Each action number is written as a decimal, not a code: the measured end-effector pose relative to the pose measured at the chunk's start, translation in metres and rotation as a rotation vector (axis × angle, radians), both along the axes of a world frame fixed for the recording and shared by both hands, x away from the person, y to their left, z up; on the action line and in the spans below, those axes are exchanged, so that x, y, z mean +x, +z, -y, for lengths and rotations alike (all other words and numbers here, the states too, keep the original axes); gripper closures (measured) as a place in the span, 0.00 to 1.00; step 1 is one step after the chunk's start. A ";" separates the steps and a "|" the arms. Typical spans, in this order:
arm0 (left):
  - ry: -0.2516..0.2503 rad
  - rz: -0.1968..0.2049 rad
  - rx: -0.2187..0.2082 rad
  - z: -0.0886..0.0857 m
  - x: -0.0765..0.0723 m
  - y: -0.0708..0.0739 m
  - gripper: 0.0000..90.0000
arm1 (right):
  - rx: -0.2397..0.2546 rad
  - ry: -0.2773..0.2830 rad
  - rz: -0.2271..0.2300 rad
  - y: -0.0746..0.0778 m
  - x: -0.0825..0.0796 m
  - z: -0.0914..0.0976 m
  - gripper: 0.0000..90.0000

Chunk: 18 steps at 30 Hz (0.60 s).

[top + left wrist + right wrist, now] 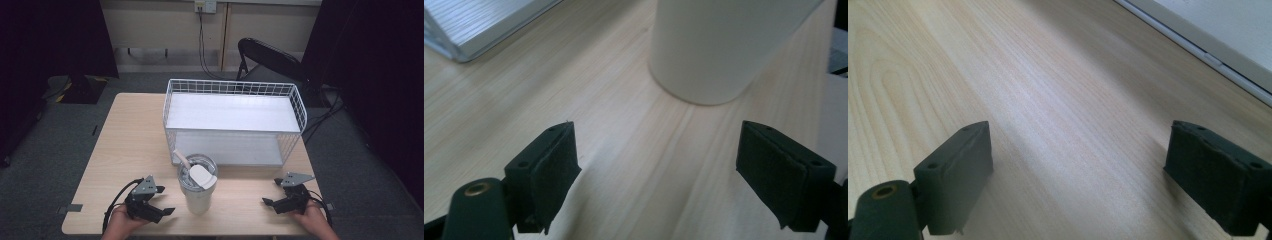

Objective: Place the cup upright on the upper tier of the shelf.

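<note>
Pale wooden table (130,150), grey carpet (380,180), dark room.

Table (135,145) carries wire basket (235,120) at far centre-right. Tumbler (197,185) stands upright on table just before basket's front, near front edge. Left gripper (162,200) just left of tumbler, apart from it. Right gripper (270,192) well right of tumbler. Folding chair (270,57) behind table, beyond basket.

Tumbler (719,45) top beyond the left gripper view's upper edge, rack (1218,40) mostly cropped.
</note>
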<state>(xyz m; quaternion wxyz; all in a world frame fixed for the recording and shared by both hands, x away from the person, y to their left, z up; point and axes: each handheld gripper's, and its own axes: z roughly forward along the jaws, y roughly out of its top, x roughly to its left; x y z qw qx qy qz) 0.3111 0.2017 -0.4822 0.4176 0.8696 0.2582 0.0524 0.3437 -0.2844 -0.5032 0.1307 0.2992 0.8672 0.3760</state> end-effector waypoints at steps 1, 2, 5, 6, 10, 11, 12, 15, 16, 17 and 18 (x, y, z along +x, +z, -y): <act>-0.004 -0.002 -0.013 0.001 -0.001 0.001 0.18 | 0.000 0.000 -0.001 0.000 0.000 0.000 0.12; -0.004 -0.002 -0.013 0.001 -0.001 0.001 0.18 | 0.000 0.000 -0.001 0.000 0.000 0.000 0.12; -0.014 0.008 -0.038 0.004 -0.003 0.006 0.18 | -0.001 0.000 0.000 0.000 0.000 0.000 0.12; -0.016 0.010 -0.047 0.005 -0.004 0.009 0.18 | -0.001 0.001 0.000 0.000 0.000 0.000 0.12; -0.024 0.014 -0.061 0.010 -0.007 0.014 0.18 | 0.000 0.000 0.000 0.000 0.000 0.000 0.12; -0.027 0.014 -0.062 0.012 -0.007 0.016 0.18 | -0.001 0.000 0.000 0.000 0.000 0.000 0.12; -0.030 0.017 -0.063 0.013 -0.007 0.017 0.18 | -0.001 0.000 0.000 0.000 0.000 0.000 0.12; -0.035 0.026 -0.065 0.017 -0.008 0.021 0.18 | -0.001 0.001 0.000 0.000 0.000 0.000 0.12; -0.029 0.029 -0.070 0.019 -0.008 0.023 0.18 | -0.001 0.001 0.000 0.000 0.000 0.000 0.12; -0.030 0.029 -0.072 0.020 -0.008 0.024 0.18 | -0.001 0.000 0.000 0.000 0.000 0.000 0.12; -0.030 0.031 -0.088 0.023 -0.008 0.028 0.18 | -0.001 0.000 0.000 0.000 0.000 0.000 0.12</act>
